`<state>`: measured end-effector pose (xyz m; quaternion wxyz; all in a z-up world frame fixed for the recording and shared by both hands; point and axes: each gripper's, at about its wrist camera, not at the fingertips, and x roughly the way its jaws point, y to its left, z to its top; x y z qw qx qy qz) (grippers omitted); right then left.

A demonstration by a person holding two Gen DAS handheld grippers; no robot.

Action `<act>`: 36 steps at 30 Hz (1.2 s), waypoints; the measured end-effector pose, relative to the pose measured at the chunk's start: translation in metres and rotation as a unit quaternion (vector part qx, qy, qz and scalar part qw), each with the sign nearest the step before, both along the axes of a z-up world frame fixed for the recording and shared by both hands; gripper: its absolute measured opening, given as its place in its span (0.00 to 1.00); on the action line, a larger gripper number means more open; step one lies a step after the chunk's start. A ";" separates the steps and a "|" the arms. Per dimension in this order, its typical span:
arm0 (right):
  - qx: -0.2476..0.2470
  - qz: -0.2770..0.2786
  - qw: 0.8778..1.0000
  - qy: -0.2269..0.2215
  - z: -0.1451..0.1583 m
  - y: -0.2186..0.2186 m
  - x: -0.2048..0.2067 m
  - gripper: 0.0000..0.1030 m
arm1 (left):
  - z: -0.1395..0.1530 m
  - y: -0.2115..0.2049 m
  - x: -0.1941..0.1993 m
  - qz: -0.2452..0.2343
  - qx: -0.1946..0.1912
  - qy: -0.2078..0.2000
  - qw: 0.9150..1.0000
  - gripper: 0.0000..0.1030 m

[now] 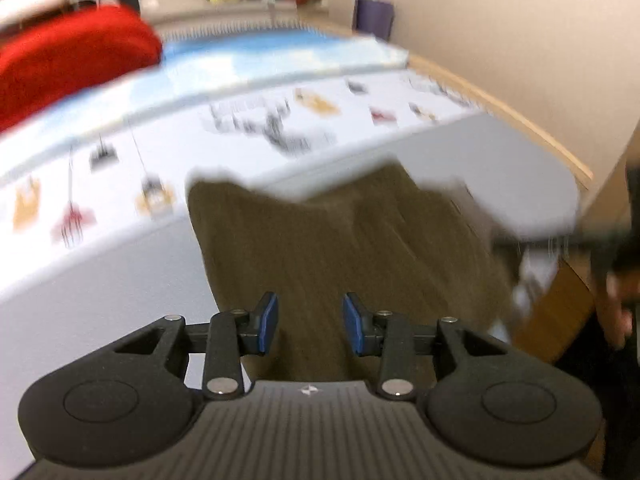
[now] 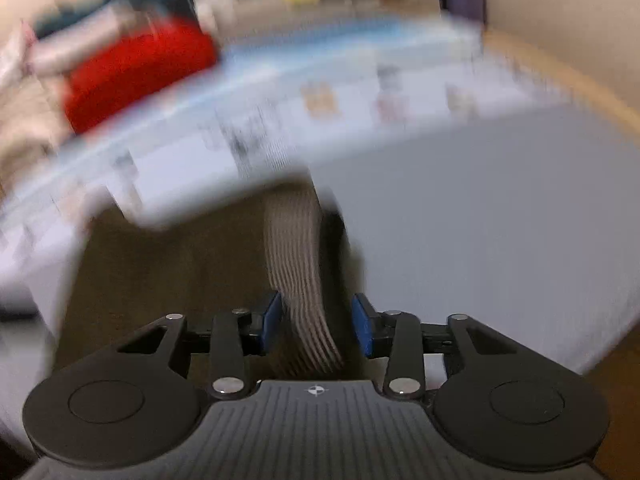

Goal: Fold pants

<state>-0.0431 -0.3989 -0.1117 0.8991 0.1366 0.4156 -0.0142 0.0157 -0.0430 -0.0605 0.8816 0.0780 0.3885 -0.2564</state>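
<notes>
Left wrist view: the left gripper [image 1: 311,322] stands with its jaws part open, and the blue pads [image 1: 269,322] show a clear gap on both sides; no fabric is pinched between them, so this claw holds nothing. Directly below and ahead of the jaws lie the olive-brown pants [image 1: 340,232], spread on the pale grey sheet [image 1: 100,280] of a bed. The garment's long axis runs straight away from the claw, and its far edge ends in two blurred lobes. To the right of the pants, a blurred dark shape at the frame edge is probably the other tool and hand; this cannot be confirmed. Right wrist view: the right gripper [image 2: 318,328] is likewise part open, and a ribbed grey band [image 2: 296,264], apparently the waistband, passes between its jaws without either pad visibly pressing on it. Both claws therefore sit at the near end of the garment, the left over plain cloth and the right over the band. Judged from this, the coming move requires closing on the near edge and carrying it forward along the long axis. Beyond the pants lies a printed white cover [image 1: 248,120], then a red cushion [image 1: 72,64] at far left.
</notes>
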 end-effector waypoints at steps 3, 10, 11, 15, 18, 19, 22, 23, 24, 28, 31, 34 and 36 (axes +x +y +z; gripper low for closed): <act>0.031 -0.006 0.999 0.003 -0.002 -0.009 0.003 0.34 | 0.000 -0.009 0.039 0.015 0.014 -0.020 1.000 0.26; 0.006 0.014 1.000 -0.014 0.005 -0.002 -0.001 0.32 | -0.067 -0.001 0.115 0.059 0.056 0.027 0.996 0.19; 0.017 0.021 1.000 -0.016 0.007 0.000 0.002 0.32 | -0.066 0.003 0.118 0.076 0.041 0.037 0.996 0.21; 0.015 0.017 0.999 -0.026 0.009 0.003 -0.002 0.33 | -0.041 -0.001 0.106 0.091 0.026 0.017 0.995 0.19; 0.008 0.012 0.999 -0.032 0.014 0.002 -0.008 0.33 | -0.032 0.004 0.094 0.071 -0.015 0.024 0.997 0.20; 0.000 0.012 1.000 -0.024 0.010 0.002 -0.007 0.33 | -0.048 0.003 0.096 0.062 0.013 0.045 0.997 0.20; 0.026 0.005 1.000 -0.003 0.002 -0.002 -0.002 0.36 | -0.062 0.001 0.091 0.054 0.072 0.056 0.994 0.22; 0.029 -0.001 1.000 -0.006 0.006 -0.002 -0.004 0.36 | -0.048 0.003 0.086 0.065 0.063 0.063 0.994 0.21; 0.024 -0.003 1.000 -0.017 0.013 -0.001 -0.008 0.35 | -0.034 0.005 0.079 0.065 0.039 0.067 0.995 0.22; 0.011 0.017 0.999 -0.038 0.023 0.003 -0.019 0.35 | 0.002 -0.001 0.024 -0.008 0.005 0.059 0.998 0.24; -0.013 0.023 1.000 0.015 0.002 0.005 -0.016 0.35 | -0.035 -0.008 -0.005 -0.041 0.043 0.100 0.993 0.24; 0.018 0.033 0.999 0.008 0.004 -0.003 -0.020 0.36 | -0.058 -0.019 -0.023 -0.061 0.097 0.079 0.990 0.25; 0.027 0.027 0.999 0.007 0.004 -0.007 -0.024 0.39 | -0.043 -0.015 -0.020 -0.041 0.045 0.067 0.996 0.33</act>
